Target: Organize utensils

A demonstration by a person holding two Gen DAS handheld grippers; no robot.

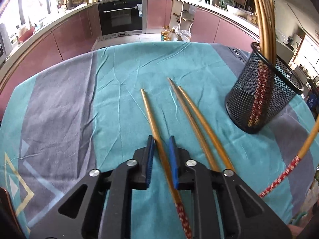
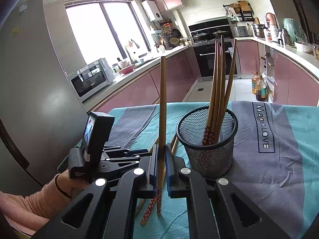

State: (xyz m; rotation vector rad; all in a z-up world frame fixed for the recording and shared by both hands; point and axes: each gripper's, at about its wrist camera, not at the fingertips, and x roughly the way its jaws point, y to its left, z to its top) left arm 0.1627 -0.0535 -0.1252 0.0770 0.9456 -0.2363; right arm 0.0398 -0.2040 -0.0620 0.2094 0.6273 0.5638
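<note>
Right wrist: chopstick (image 2: 162,107) upright (tip up).

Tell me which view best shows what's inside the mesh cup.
The right wrist view. It looks into the mesh cup past its open rim, showing the chopsticks standing inside down to their red patterned ends. The left wrist view shows the cup at the frame's edge, tilted by the lens, with the chopsticks only seen through the mesh.
</note>
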